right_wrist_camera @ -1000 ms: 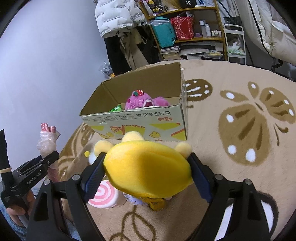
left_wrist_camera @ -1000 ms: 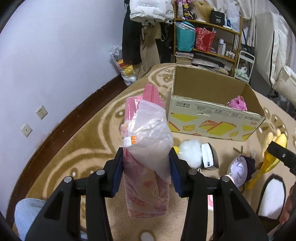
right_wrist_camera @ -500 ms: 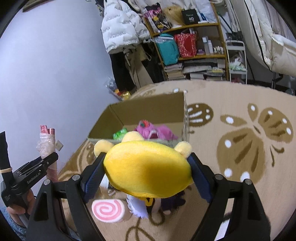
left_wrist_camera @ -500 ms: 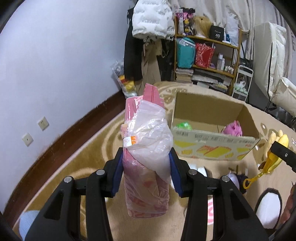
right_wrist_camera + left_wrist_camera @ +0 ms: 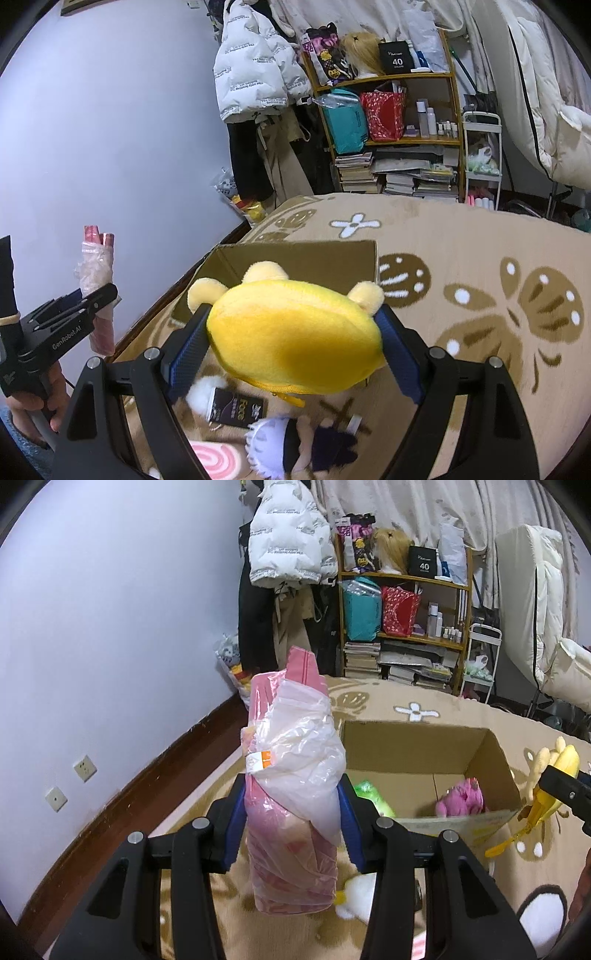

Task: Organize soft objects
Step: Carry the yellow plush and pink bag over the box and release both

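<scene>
A: Left gripper (image 5: 291, 812) jaws pinching the pink bagged bundle (image 5: 291, 794) at mid-height, held upright in the air. Loose clear film bunches on its upper half. It sits near the front-left corner of the cardboard box (image 5: 417, 746), short of the opening as far as I can judge.

B: Right gripper (image 5: 291, 343) jaws pressed into the sides of the yellow plush (image 5: 295, 339), also airborne, box rim just behind it. Fisheye makes it hard to say whether the plush is over the opening or ahead of the near wall.

A: Risk one: release early and either item lands on the rug (image 5: 461, 243) outside the box.

B: Risk two: the film is slick. If the pads grip film rather than the bundle, it could slide out.

A: Both hands converge on one opening. The grippers could knock together, or tip the light box wall.

B: Box already holds a pink plush (image 5: 461, 799) and a green item (image 5: 369, 794). Dropped on top, the round plush may roll.

A: The yellow strap hanging under it could snag the rim.
</scene>
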`<state>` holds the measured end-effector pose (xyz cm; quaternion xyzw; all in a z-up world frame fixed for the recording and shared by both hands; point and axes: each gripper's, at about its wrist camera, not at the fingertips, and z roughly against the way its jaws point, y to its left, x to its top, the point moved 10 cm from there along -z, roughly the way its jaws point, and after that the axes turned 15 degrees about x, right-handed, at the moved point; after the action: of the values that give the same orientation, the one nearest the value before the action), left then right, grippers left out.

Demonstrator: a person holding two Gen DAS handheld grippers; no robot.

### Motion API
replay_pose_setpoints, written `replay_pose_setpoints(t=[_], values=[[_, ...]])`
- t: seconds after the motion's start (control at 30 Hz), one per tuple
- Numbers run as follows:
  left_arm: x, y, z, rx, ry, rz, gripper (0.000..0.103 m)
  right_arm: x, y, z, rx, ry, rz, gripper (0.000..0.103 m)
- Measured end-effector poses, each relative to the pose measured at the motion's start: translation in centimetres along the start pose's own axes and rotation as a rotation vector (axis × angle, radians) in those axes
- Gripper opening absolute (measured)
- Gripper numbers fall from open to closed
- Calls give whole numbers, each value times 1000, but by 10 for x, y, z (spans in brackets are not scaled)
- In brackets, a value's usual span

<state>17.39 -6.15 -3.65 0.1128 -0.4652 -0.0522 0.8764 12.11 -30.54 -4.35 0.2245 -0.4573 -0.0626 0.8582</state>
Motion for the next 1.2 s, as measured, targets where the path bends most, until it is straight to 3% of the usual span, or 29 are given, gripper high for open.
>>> replay_pose_setpoints(t=[0.57, 1.2], values=[[35, -40, -24, -31, -54, -45, 44, 50, -30, -49, -63, -5, 97, 90], [-2, -109, -73, -116, 51, -179, 45, 30, -51, -80, -71, 33, 118, 91]])
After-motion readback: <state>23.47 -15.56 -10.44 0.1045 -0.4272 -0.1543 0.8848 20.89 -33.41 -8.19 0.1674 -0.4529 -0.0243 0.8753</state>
